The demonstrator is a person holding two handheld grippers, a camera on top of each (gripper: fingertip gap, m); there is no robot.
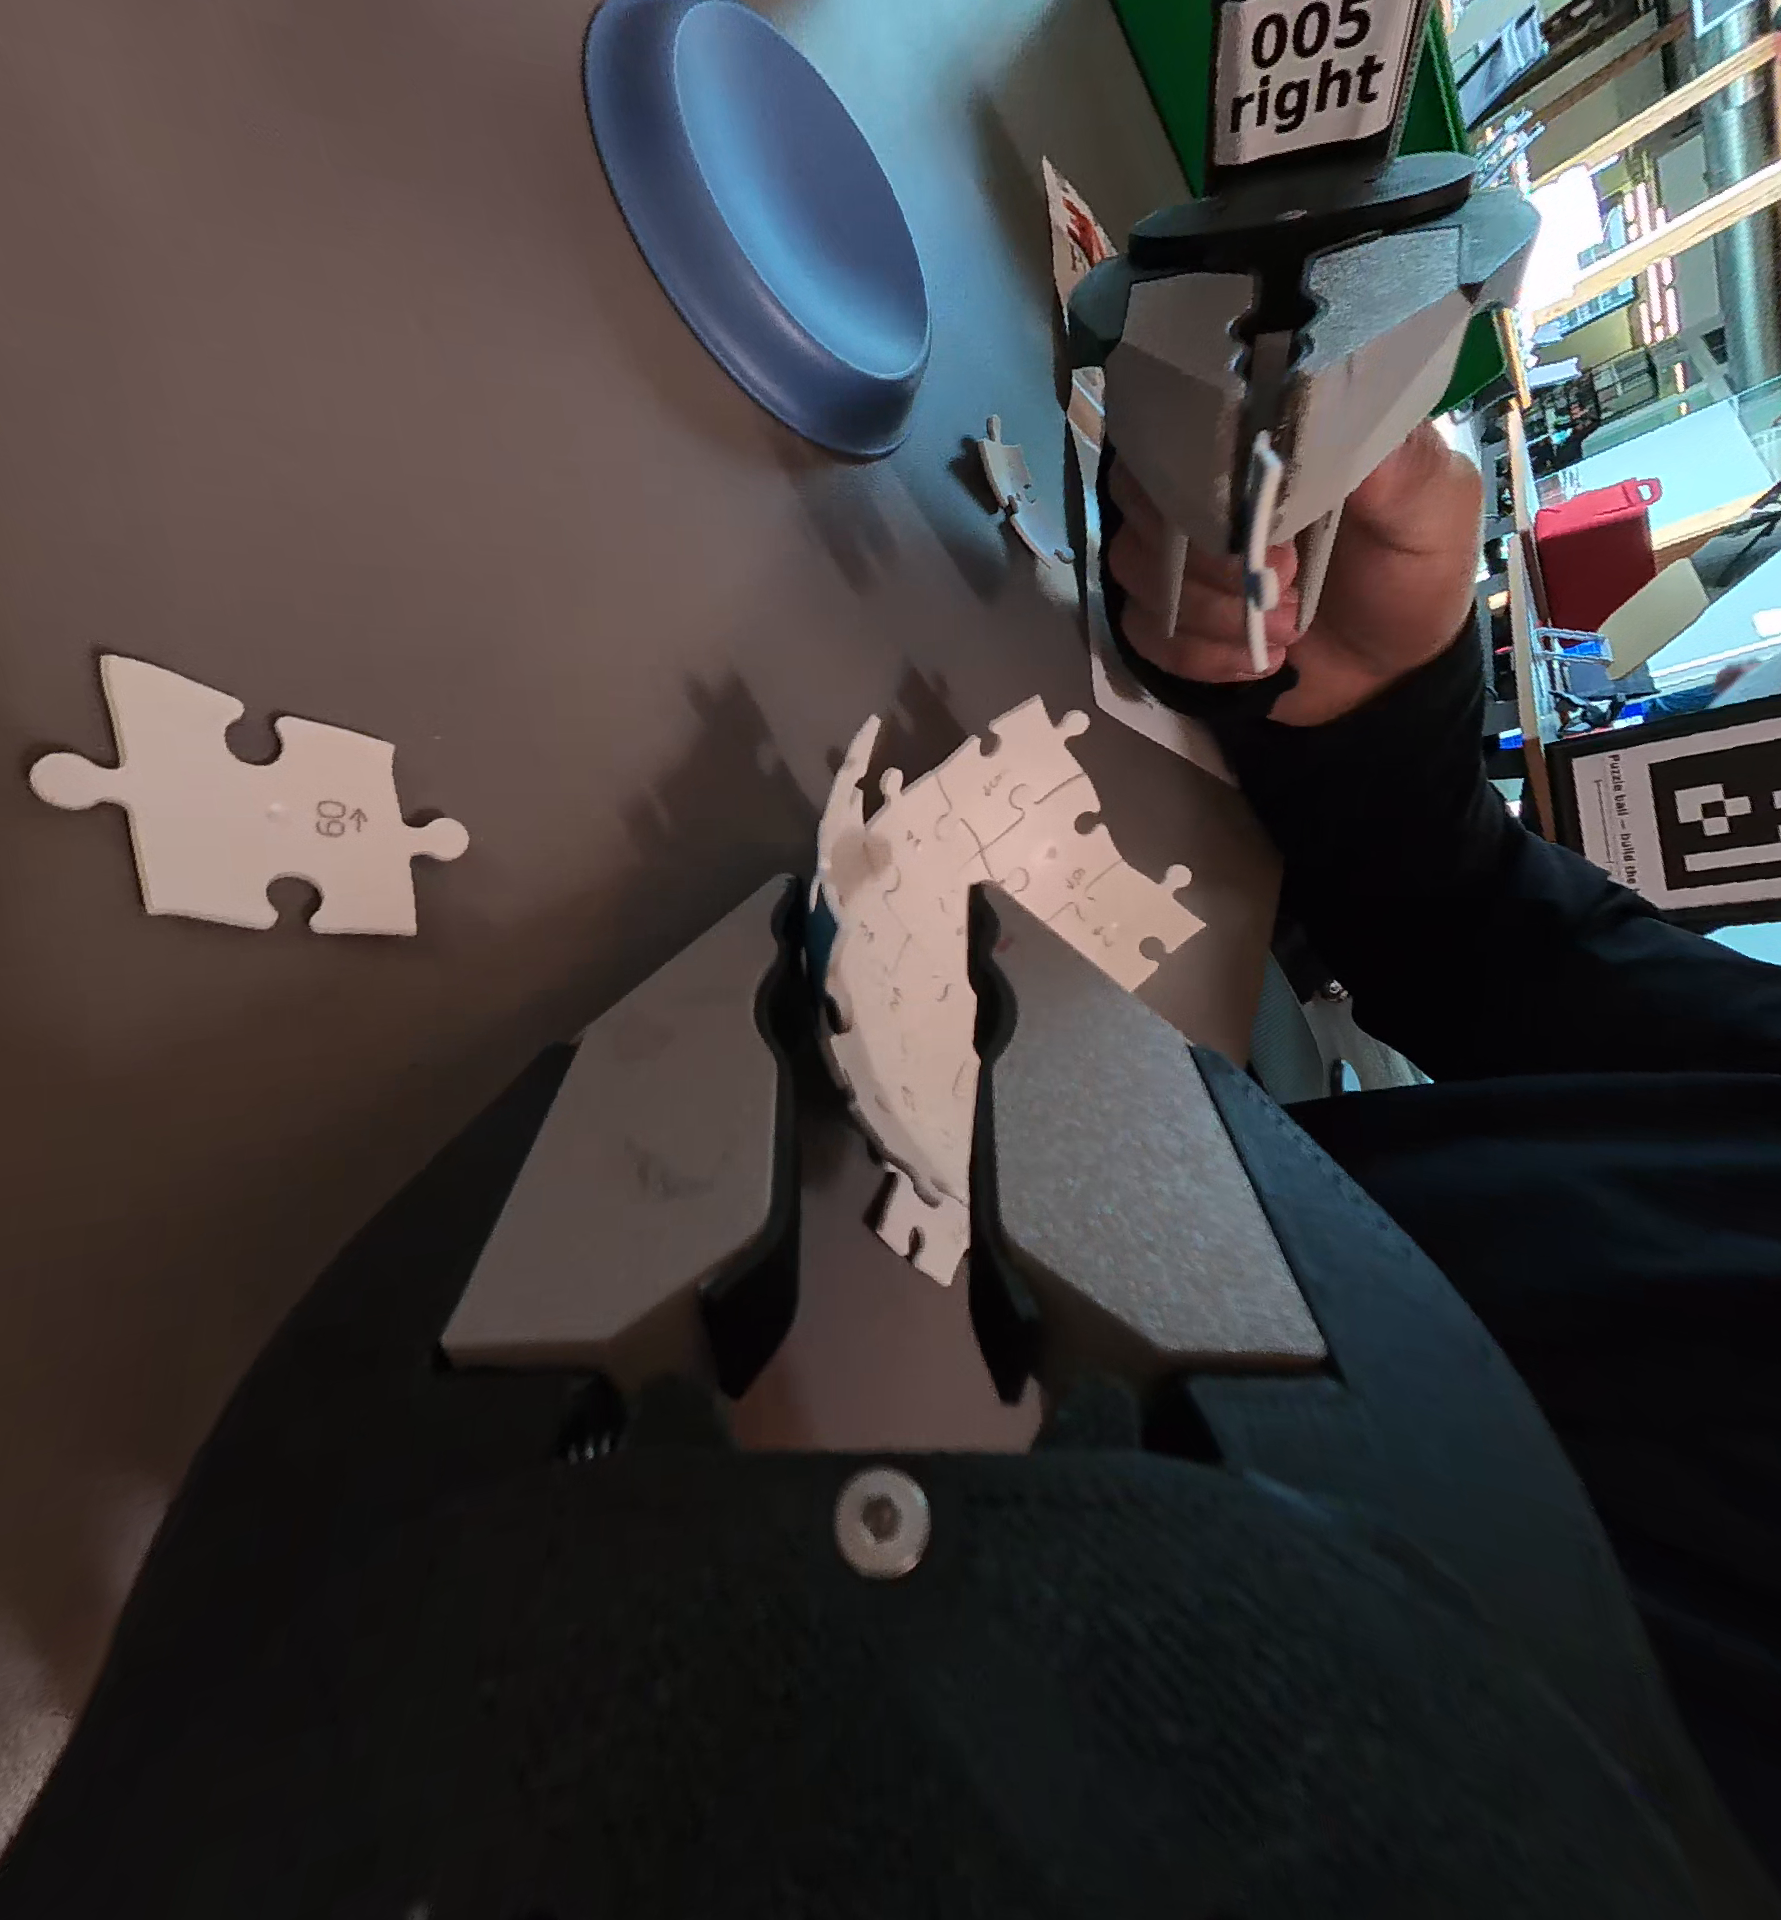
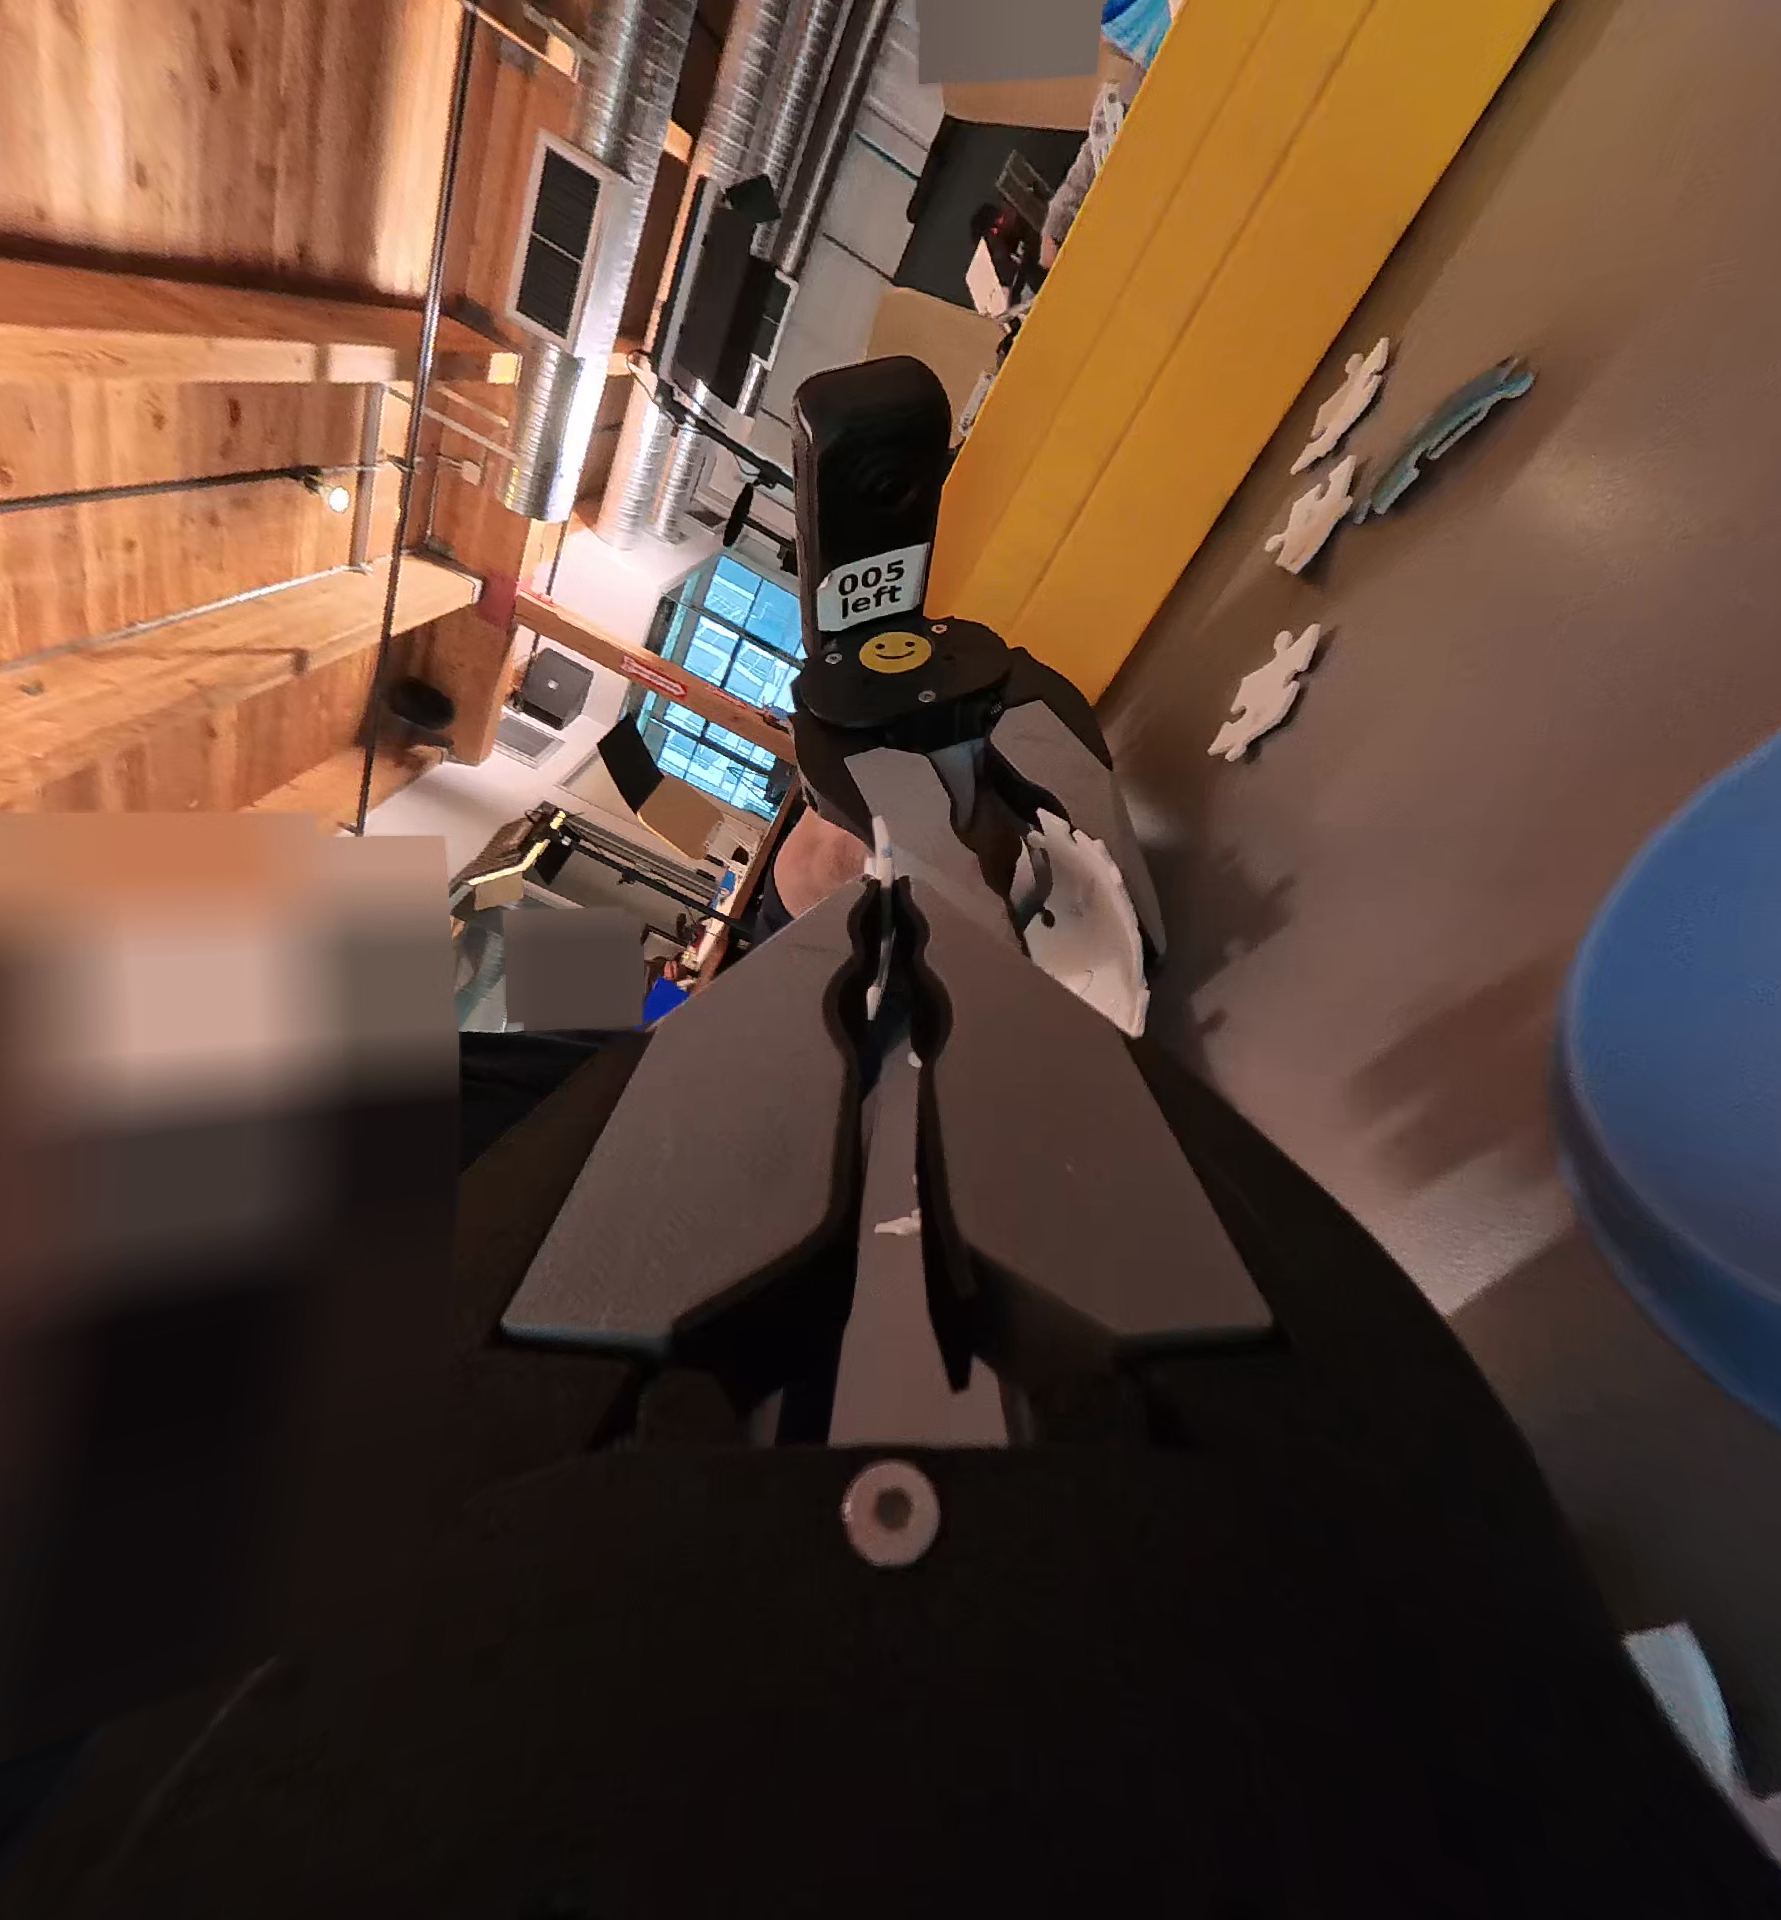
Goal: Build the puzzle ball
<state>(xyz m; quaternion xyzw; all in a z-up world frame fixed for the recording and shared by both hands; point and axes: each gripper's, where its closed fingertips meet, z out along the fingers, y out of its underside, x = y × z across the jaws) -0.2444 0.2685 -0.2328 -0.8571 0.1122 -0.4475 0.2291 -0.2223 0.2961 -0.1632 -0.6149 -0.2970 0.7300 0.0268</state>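
My left gripper (image 1: 886, 914) is shut on a curved white assembly of joined puzzle pieces (image 1: 1011, 831) and holds it above the grey table (image 1: 346, 468). My right gripper (image 2: 881, 899) is shut on a single puzzle piece (image 2: 878, 961), seen edge-on between its fingers. In the left wrist view the right gripper (image 1: 1250, 582) hangs up and to the right of the assembly, its piece (image 1: 1262, 540) a little apart from it. In the right wrist view the left gripper (image 2: 1052, 914) faces mine, with the assembly (image 2: 1088, 925) just right of my fingertips.
A loose white piece (image 1: 242, 821) lies on the table to the left, another (image 1: 1011, 478) near a blue dish (image 1: 792, 229). More loose pieces (image 2: 1270, 696) and a blue-faced one (image 2: 1457, 426) lie by a yellow wall (image 2: 1177, 312). A marker card (image 1: 1748, 810) stands at right. The grippers' ends are close to 8 centimetres from one another.
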